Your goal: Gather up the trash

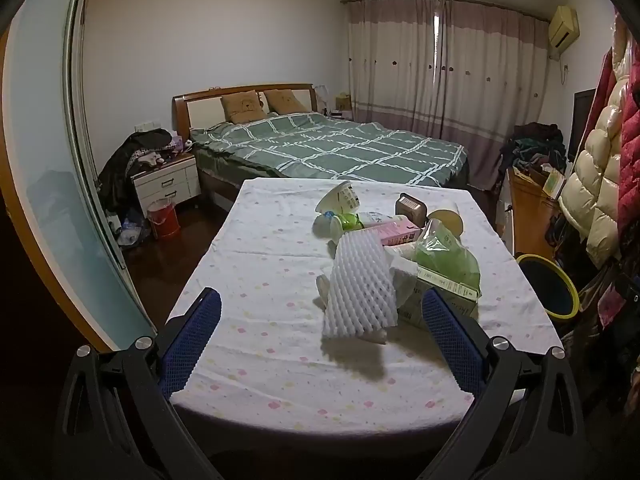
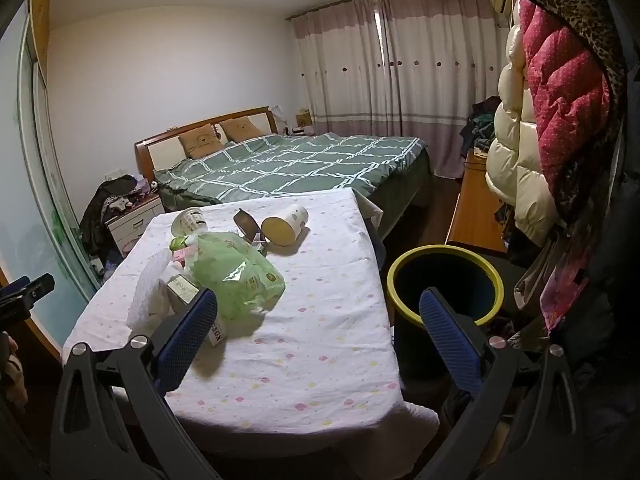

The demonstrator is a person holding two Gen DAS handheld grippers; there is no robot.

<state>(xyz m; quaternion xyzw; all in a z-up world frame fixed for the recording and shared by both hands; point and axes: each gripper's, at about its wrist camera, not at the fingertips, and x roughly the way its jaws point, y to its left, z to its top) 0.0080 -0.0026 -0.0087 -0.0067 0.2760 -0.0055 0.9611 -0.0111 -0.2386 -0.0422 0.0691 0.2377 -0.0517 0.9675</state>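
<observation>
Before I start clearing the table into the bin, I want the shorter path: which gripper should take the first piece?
Left. The left gripper is open right at the foam net, nearest of the pile. The right gripper is open too, but faces bare cloth, beside the bin.

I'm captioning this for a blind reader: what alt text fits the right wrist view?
The open right gripper hovers over a cloth-covered table bearing a trash pile, a green plastic bag nearest. A yellow-rimmed bin stands beside the table, a bed behind.
</observation>
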